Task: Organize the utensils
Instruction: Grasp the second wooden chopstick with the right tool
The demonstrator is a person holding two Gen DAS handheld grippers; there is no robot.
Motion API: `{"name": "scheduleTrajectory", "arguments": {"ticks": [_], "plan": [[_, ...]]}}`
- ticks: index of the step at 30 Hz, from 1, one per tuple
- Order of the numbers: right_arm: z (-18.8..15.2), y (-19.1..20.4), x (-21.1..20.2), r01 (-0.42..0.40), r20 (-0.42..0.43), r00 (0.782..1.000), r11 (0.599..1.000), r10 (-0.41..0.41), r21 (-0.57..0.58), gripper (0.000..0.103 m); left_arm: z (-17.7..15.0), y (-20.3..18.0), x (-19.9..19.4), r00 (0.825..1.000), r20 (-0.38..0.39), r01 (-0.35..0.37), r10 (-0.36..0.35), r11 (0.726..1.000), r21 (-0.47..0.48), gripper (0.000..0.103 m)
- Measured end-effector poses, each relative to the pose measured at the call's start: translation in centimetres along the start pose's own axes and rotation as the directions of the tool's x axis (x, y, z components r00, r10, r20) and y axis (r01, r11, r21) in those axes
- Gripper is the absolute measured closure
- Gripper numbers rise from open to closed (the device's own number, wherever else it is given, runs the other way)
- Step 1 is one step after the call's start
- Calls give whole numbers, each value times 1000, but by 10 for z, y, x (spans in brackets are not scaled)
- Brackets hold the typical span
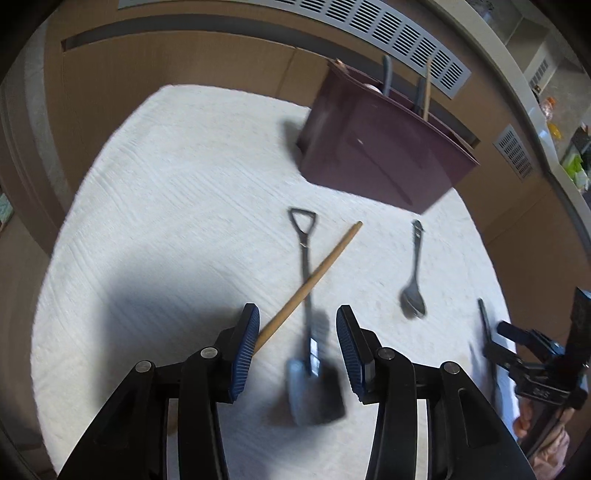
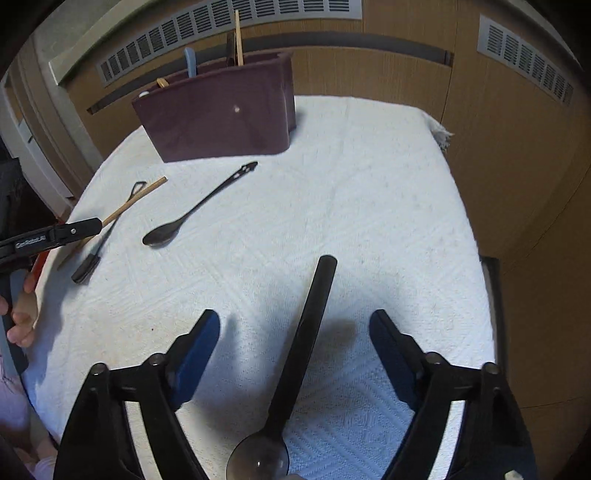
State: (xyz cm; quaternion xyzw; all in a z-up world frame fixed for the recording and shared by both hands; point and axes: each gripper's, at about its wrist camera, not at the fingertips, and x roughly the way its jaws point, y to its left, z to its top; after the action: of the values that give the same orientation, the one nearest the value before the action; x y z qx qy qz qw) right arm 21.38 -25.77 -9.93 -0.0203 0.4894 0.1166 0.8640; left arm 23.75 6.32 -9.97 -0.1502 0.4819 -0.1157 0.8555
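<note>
A maroon utensil holder [image 1: 373,147] [image 2: 218,114] stands at the far side of the white cloth with several utensils upright in it. My left gripper [image 1: 297,317] is open above a shovel-shaped spoon [image 1: 308,295] and a wooden stick [image 1: 314,277] that lies across it. A black spoon with a cut-out handle [image 1: 415,273] [image 2: 195,206] lies to the right. My right gripper [image 2: 293,325] is open, with a black long-handled spoon [image 2: 299,350] lying on the cloth between its fingers. The shovel spoon [image 2: 107,229] and stick [image 2: 133,199] also show in the right wrist view.
The white cloth [image 2: 369,206] covers the table. Wooden panels with vent grilles [image 2: 229,22] stand behind it. The right gripper [image 1: 532,350] shows at the right edge of the left wrist view; the left gripper [image 2: 51,236] shows at the left edge of the right wrist view.
</note>
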Motion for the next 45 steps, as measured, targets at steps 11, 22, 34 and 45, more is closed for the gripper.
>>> {"name": "scheduleTrajectory", "arguments": {"ticks": [11, 22, 34, 45], "plan": [[8, 42, 12, -73, -40, 997, 995, 71, -62, 35, -28, -34, -9, 995, -80, 69, -64, 995, 67, 57], [27, 73, 7, -94, 0, 995, 984, 95, -153, 43, -18, -38, -11, 999, -9, -36, 38, 991, 129, 58], [78, 128, 34, -152, -21, 988, 975, 150, -161, 44, -9, 19, -47, 942, 158, -298, 296, 955, -13, 58], [67, 193, 58, -233, -127, 969, 950, 210, -209, 62, -13, 38, -50, 936, 150, -314, 319, 948, -58, 58]]}}
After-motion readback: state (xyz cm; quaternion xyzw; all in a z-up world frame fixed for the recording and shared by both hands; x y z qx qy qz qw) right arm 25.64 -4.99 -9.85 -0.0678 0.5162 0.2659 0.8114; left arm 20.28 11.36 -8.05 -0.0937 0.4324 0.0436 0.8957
